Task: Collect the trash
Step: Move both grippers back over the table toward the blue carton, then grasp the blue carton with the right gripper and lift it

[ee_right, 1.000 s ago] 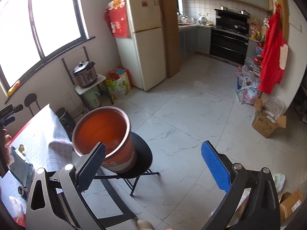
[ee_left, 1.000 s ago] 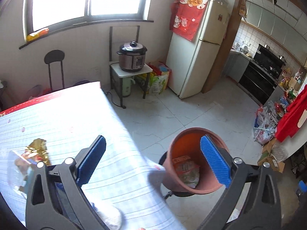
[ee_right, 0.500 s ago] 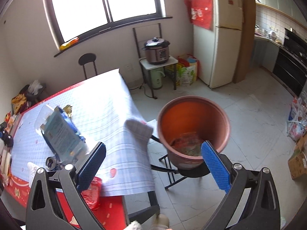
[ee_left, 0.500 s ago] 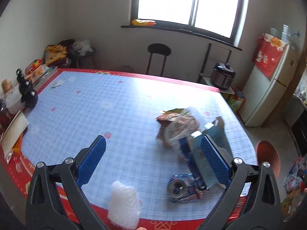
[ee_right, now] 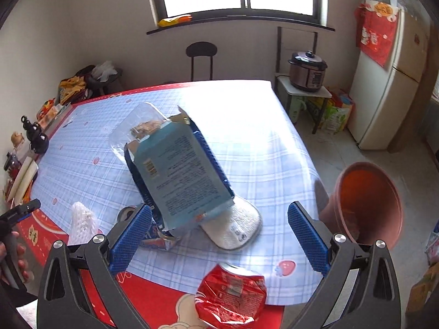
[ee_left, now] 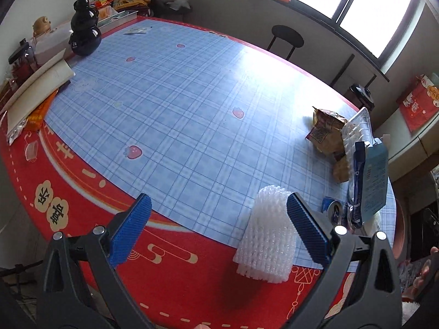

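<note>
My left gripper is open, low over the near table edge. A white foam net sleeve lies just inside its right finger; the same foam sleeve shows in the right wrist view. Beyond it stand a light-blue carton, a crushed blue can and a brown snack bag. My right gripper is open above a crushed red can. Ahead of it lean the blue carton, a clear plastic tray and a white sock-like piece. The terracotta bin stands off the table's right edge.
Blue-checked cloth with a red border covers the table. At its far left are a black gourd bottle, a paper roll and jars. A black stool, a rice cooker and a fridge stand behind. A hand holds the left gripper.
Both grippers have swung from the bin side back over the table and dropped lower. The foam sleeve now sits beside the left gripper's right finger; the red can lies under the right gripper.
</note>
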